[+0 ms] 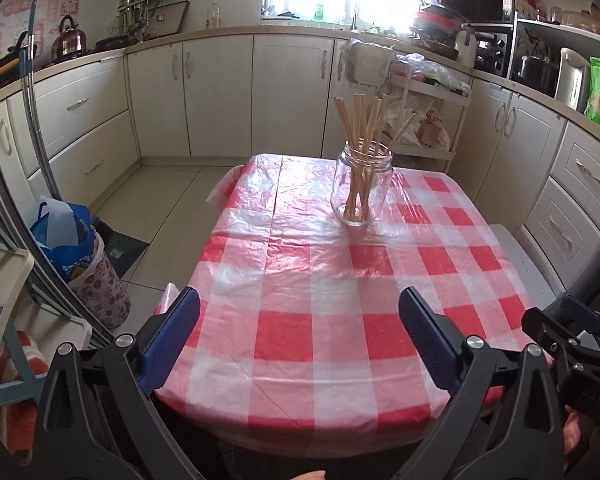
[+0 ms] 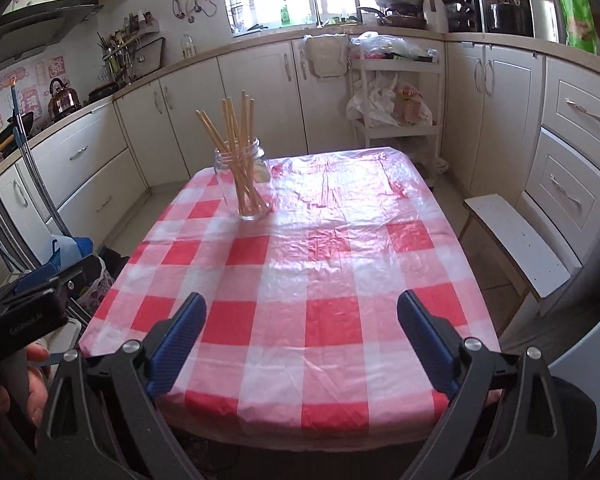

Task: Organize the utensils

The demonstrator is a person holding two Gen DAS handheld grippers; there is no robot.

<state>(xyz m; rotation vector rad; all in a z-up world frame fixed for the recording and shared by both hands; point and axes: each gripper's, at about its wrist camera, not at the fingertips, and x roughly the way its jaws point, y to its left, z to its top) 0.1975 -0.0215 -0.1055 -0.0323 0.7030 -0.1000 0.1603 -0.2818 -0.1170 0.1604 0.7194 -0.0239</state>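
Note:
A clear glass jar (image 1: pixel 361 190) (image 2: pixel 244 184) stands upright on the far part of a table covered with a red and white checked cloth (image 1: pixel 300 288) (image 2: pixel 320 280). Several wooden chopsticks (image 1: pixel 360 128) (image 2: pixel 236 132) stand in the jar, fanned out above its mouth. My left gripper (image 1: pixel 300 300) hangs open above the table's near edge, nothing between its blue pads. Over the near edge too, my right gripper (image 2: pixel 302 306) is open and holds nothing. Both are well short of the jar. The right gripper's body (image 1: pixel 568 344) shows at the left wrist view's right edge.
A white stool (image 2: pixel 516 240) stands right of the table. A blue bag in a patterned bin (image 1: pixel 84 256) sits on the floor to the left. A white trolley (image 2: pixel 396 92) with plastic bags stands behind the table. Cream cabinets and crowded counters surround the room.

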